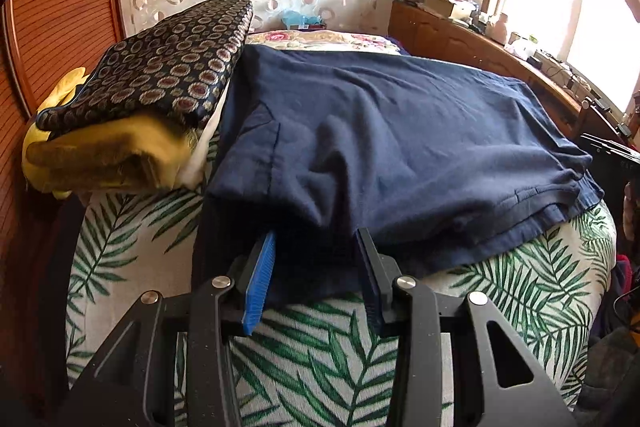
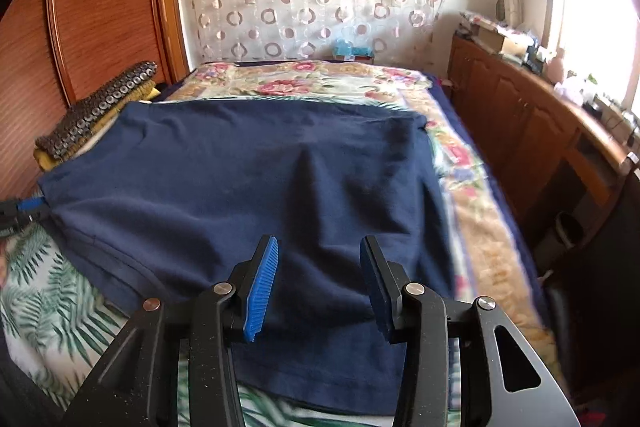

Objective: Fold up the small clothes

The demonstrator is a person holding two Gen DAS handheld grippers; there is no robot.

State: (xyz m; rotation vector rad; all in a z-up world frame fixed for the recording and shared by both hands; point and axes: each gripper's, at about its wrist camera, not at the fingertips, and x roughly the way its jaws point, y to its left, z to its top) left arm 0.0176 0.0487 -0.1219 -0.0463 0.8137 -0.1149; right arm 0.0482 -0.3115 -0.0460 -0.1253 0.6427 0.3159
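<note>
A navy blue garment lies spread flat on the bed, its near hem toward me. My left gripper is at the garment's near left corner. Its jaws stand apart, the cloth lies loose between them and drapes over the fingertips, and the pads do not press on it. In the right wrist view the same garment fills the middle. My right gripper hovers open just over its near right part, with nothing pinched. A blue pad of the left gripper shows at that view's left edge.
A dark ring-patterned cloth sits on folded yellow fabric at the bed's left. The garment lies on a leaf-print sheet, with a floral blanket beyond it. A wooden cabinet runs along the right and a wardrobe along the left.
</note>
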